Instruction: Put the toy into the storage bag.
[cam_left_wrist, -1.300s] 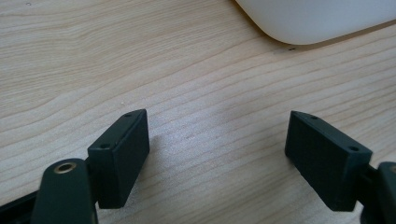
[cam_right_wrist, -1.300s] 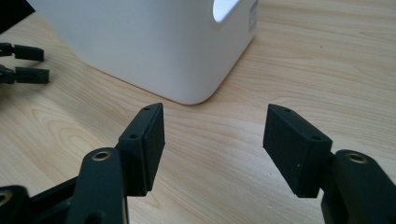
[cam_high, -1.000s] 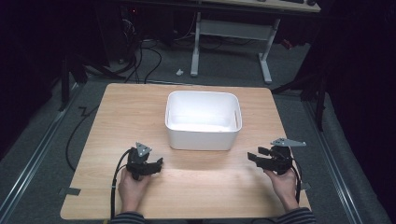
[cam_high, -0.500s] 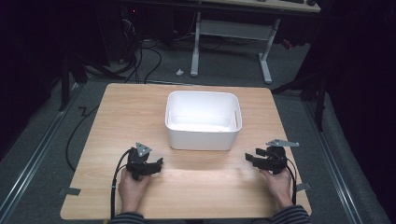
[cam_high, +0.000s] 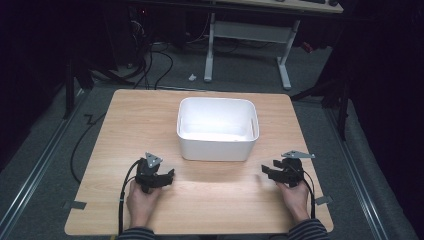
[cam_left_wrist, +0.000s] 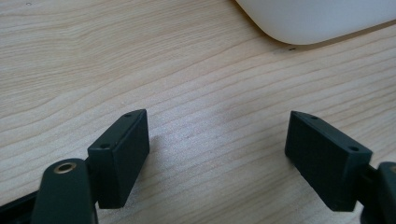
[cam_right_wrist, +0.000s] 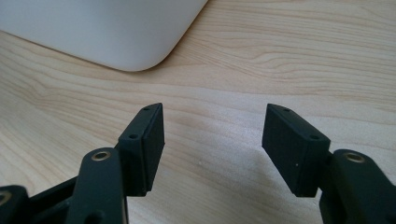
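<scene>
White rectangular plastic tub (cam_high: 217, 129) with rounded corners — the nearest thing to both tongs — stands at the middle of the light wooden table (cam_high: 115, 125), open side up and, as far as the high view shows, with nothing in it.

Starting at the tongs: the left gripper (cam_high: 165, 177) rests low over the wood near the table's front edge, jaws spread wide with bare table between them. In the left gripper view (cam_left_wrist: 217, 156) a rounded corner of the tub (cam_left_wrist: 317, 21) sits ahead and off to one side, well apart from the pads. The right gripper (cam_high: 268, 171) is likewise spread and holding nothing; in the right gripper view (cam_right_wrist: 212, 144) the tub's other front corner (cam_right_wrist: 100, 30) lies ahead, apart from the jaws.

Judging by its thin wall and gloss, the tub should be light and fairly stiff, yet smooth enough to slip and likely to flex if pinched hard at one spot. The safest hold is probably the rim — one jaw inside, one outside — taken on the two short sides at once, so it lifts level rather than tipping.
</scene>
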